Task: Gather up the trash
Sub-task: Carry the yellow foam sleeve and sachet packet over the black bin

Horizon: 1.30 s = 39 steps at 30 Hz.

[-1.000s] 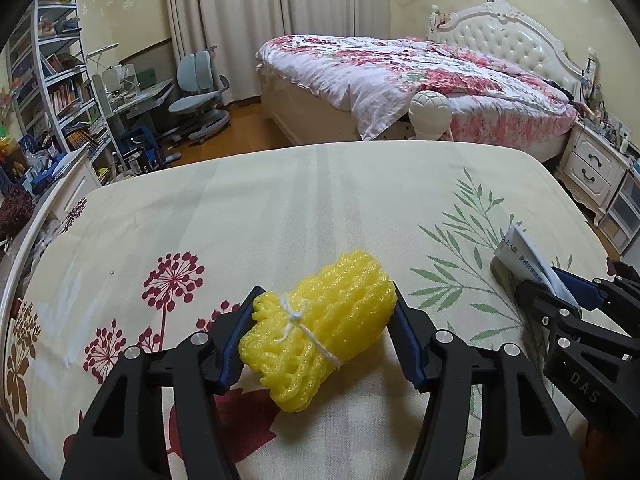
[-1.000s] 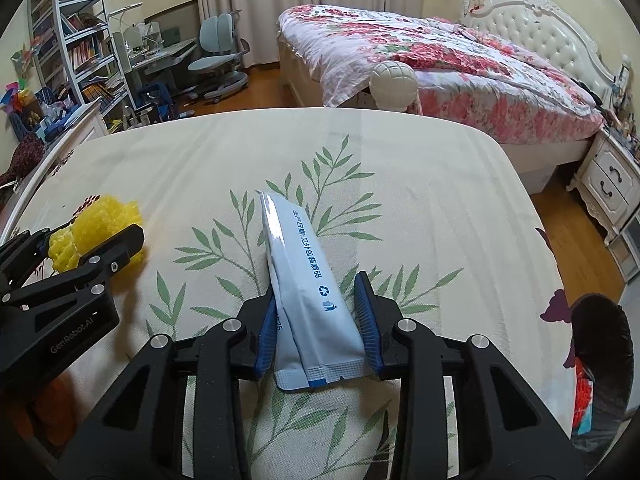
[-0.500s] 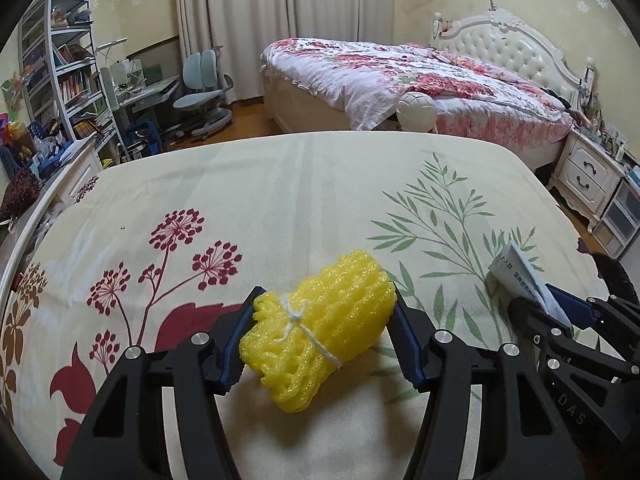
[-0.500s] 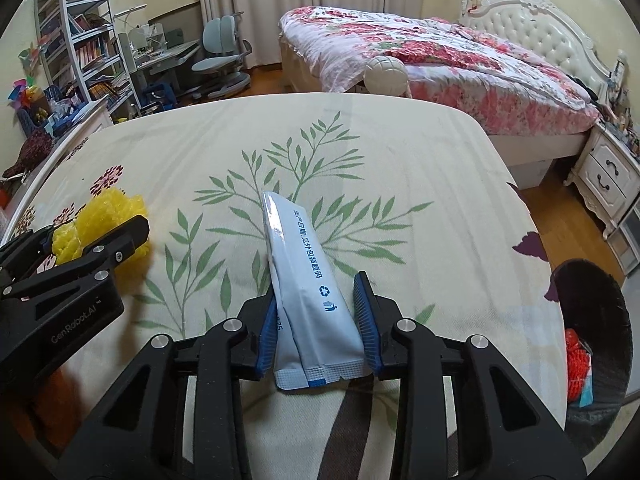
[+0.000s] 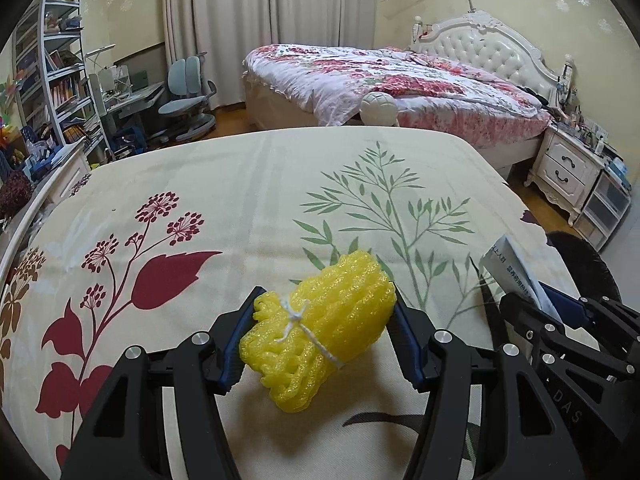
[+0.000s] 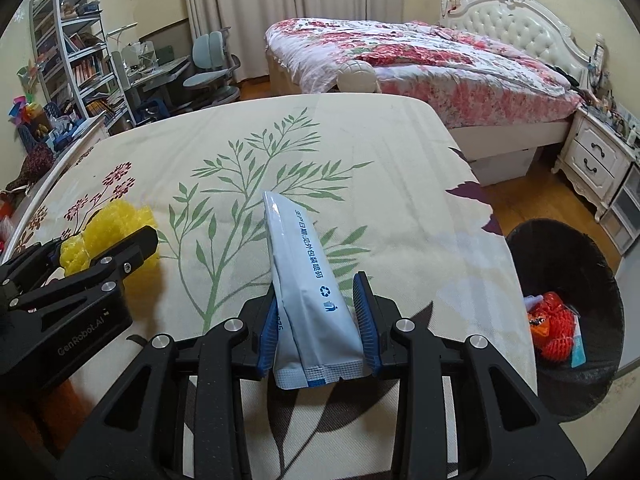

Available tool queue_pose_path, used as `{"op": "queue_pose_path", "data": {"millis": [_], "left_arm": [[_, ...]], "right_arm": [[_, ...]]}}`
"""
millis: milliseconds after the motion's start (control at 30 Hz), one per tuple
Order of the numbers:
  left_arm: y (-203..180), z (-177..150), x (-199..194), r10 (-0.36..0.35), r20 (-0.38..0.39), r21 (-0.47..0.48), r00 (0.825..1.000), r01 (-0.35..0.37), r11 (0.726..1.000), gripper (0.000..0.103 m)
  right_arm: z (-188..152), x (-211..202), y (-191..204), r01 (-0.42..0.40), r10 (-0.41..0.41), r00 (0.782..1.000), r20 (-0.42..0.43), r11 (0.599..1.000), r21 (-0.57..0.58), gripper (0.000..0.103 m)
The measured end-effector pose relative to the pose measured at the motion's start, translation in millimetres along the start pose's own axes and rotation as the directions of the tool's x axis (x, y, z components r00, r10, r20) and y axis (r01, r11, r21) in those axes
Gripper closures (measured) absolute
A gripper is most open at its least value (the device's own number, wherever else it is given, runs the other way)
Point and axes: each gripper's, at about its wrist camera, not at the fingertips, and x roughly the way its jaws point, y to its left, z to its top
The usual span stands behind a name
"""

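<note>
right tool [image 6: 318,316] grips pouch [image 6: 306,276]; bin [image 6: 600,380] holds orange netting [image 6: 554,330], perhaps wrappers.

Bed [image 5: 280,184] – cream leaf-printed sheet [image 6: 360,152]

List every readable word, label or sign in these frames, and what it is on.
"GenRobot.AI": side of the left tongs, in the right wrist view.
"DAS": side of the right tongs, in the left wrist view; any further letters are hidden.
Recycling symbol: white packet.
Blue Chinese print along the packet: too distorted to read reliably.
Book spines on the shelf: too small.
</note>
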Motion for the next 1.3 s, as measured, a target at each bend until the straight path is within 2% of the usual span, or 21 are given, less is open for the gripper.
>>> {"op": "queue_pose_path", "data": {"millis": [267, 533, 967, 1300], "left_arm": [[-33, 0, -14, -0.046, 0.033, 0.035, 0.998, 0.045, 0.998, 0.044], [-75, 8, -19, -0.113, 0.055, 0.086, 0.992, 0.108, 0.990, 0.044], [-167, 25, -17, -0.252, 0.079, 0.197, 0.964, 0.233, 0.952, 0.044], [-232, 30, 3, -0.304, 0.060, 0.273, 0.951, 0.278, 0.921, 0.044]], "right_arm": [[-5, -23, -28, 0.033, -0.035, 0.999, 0.041, 0.998, 0.055, 0.070], [-6, -42, -68, 0.095, -0.105, 0.992, 0.075, 0.987, 0.126, 0.070], [-6, -55, -152, 0.236, -0.267, 0.960, 0.089, 0.937, 0.257, 0.070], [-11, -45, -206, 0.320, -0.359, 0.931, 0.061, 0.888, 0.331, 0.070]]}}
